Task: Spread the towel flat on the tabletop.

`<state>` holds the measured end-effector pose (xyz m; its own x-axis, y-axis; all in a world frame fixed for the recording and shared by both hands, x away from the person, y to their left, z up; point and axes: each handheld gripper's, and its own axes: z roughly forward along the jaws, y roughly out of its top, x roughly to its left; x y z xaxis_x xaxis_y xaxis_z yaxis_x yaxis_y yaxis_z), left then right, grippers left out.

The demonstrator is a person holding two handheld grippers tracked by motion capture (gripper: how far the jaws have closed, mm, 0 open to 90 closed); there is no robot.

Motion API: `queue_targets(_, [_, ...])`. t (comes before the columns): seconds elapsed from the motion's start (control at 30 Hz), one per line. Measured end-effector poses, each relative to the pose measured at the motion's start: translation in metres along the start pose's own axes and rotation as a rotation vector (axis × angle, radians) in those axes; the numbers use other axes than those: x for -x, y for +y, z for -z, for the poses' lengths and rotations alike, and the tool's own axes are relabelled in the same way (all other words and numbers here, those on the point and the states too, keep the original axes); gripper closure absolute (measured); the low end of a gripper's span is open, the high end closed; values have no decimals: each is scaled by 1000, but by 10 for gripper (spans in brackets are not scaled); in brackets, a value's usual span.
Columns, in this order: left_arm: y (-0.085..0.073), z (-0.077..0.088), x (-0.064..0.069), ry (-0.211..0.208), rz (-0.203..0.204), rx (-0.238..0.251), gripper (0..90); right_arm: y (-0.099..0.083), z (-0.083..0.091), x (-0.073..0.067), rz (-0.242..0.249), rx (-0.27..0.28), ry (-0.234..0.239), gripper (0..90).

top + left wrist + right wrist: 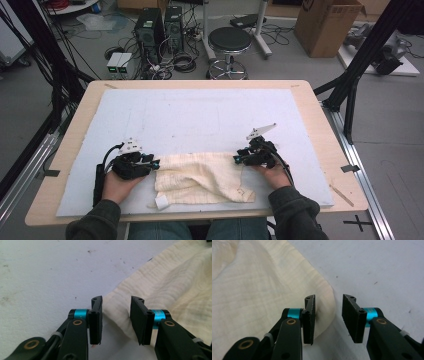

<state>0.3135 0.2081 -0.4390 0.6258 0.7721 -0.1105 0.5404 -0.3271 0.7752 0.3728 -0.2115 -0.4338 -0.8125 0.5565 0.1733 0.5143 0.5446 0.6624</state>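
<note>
A cream cloth [200,177] lies crumpled and loosely folded near the front of the white foam mat [200,115]. My left gripper [157,163] rests low at the cloth's left edge. In the left gripper view its jaws [116,315] stand open, with a fold of the cloth [175,285] lying between them and a gap beside the pads. My right gripper [235,159] sits at the cloth's right edge. Its jaws [328,315] are open too. The cloth's rounded border [262,285] reaches just past the left pad, and bare mat shows in the gap.
The mat covers most of a wooden table [65,150]. A small white tag [161,201] hangs at the cloth's front left corner. Beyond the table stand a black stool [229,42], computer towers [150,27] and a cardboard box [327,25]. Black frame struts flank both sides.
</note>
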Motion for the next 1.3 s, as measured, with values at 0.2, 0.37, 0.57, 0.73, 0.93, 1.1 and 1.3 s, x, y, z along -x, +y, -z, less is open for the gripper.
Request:
queue_targets(0.2, [-1,-5,3,14,-27,-32,697,-1,-3,-4,47,-4,-34,725])
queue_targets(0.37, [-1,-6,3,11,-39,-24,782,-3,-3,-5,58,7,-23,804])
queue_targets(0.57, [0,-7,4,5,-57,-25,859,-4,-3,-5,65,11,-9,842])
queue_targets(0.73, [4,-7,3,13,-49,-6,865,-2,-3,-7,87,12,-17,848])
queue_targets(0.93, [14,-8,-7,22,13,56,866,10,6,-6,120,39,-31,850])
queue_targets(1.1, [43,-14,-21,55,35,98,868,32,17,6,124,44,-68,851])
queue_targets(1.3, [101,-42,-45,161,4,127,867,77,19,46,95,76,-183,839])
